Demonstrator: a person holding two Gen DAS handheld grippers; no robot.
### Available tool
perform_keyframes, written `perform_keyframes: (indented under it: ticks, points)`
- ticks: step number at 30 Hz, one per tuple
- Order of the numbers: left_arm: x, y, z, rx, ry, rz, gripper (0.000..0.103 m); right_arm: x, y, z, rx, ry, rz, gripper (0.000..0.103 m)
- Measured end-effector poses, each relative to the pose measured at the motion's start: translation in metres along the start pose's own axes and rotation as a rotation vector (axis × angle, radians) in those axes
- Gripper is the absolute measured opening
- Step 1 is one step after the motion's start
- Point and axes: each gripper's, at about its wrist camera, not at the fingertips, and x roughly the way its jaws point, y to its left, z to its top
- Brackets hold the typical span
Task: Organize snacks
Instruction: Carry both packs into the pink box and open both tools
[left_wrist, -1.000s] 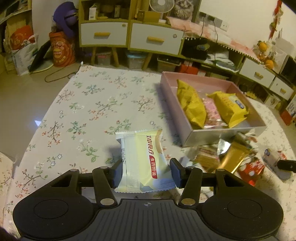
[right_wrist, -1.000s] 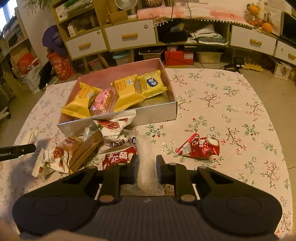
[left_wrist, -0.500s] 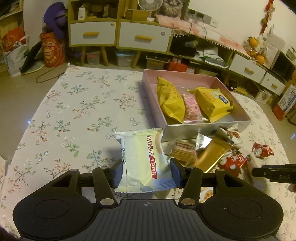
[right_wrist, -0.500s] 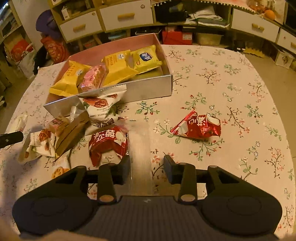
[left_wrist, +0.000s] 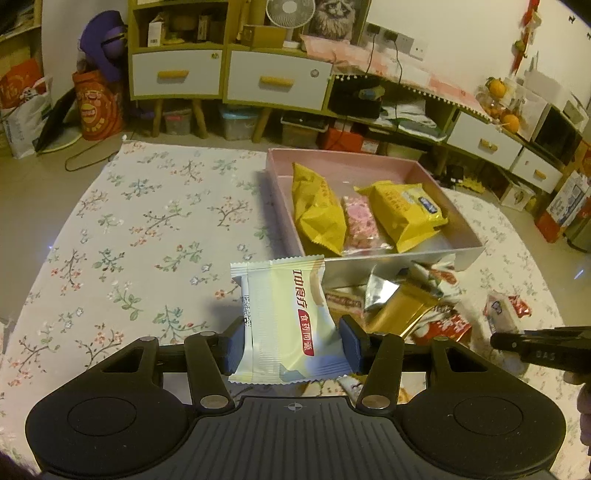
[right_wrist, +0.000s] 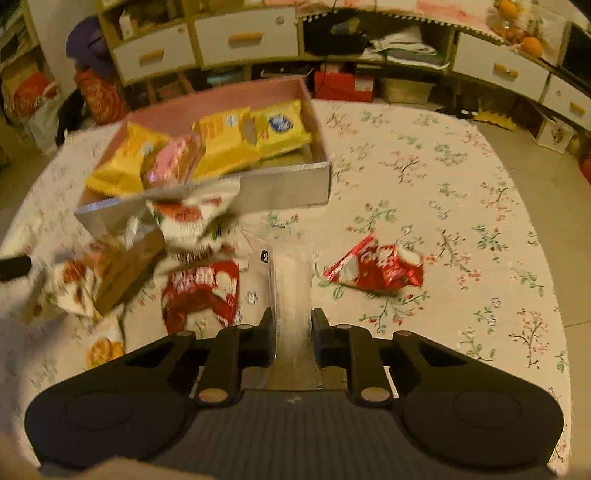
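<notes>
The left claw (left_wrist: 291, 341) is clamped on a pale cream snack packet (left_wrist: 286, 321) with red lettering, its two fingers pressing the packet's long sides; the packet stands up between them and its sealed top edge reaches just short of the near wall of the pink box (left_wrist: 369, 164). That box sits toward the far middle of the floral-clothed surface (left_wrist: 147, 229) and holds two yellow packets (left_wrist: 317, 214) with a pink packet (left_wrist: 360, 225) wedged between them. Against the box's near wall lies a loose heap of snacks, among them a gold packet (left_wrist: 400, 306) and a red-and-white one (left_wrist: 443, 325), all just right of the left claw. The right claw (right_wrist: 293, 332) is closed on a clear, silvery packet (right_wrist: 291, 291) that runs straight out between its fingers, the far end pointing toward the box's near wall. To the left of this packet lies a red packet with white lettering (right_wrist: 201, 295), close beside it; to the right, a little apart, lies a crumpled red packet (right_wrist: 376, 267) on bare cloth. A white packet printed in red (right_wrist: 195, 214) leans on the box's near wall ahead of the right claw. The right wrist view is motion-blurred on its left side, so the heap there is hard to read.
</notes>
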Motion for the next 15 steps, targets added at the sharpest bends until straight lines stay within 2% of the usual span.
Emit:
perform_keyframes:
  ticks: [6, 15]
  points:
    - [0.002, -0.017, 0.014, -0.009, -0.033, -0.024, 0.051, -0.015, -0.001, 0.024, 0.038, -0.059, 0.062, 0.017]
    - [0.03, -0.063, 0.061, 0.104, -0.071, -0.011, 0.051, 0.001, 0.006, 0.079, 0.045, -0.127, 0.105, 0.017]
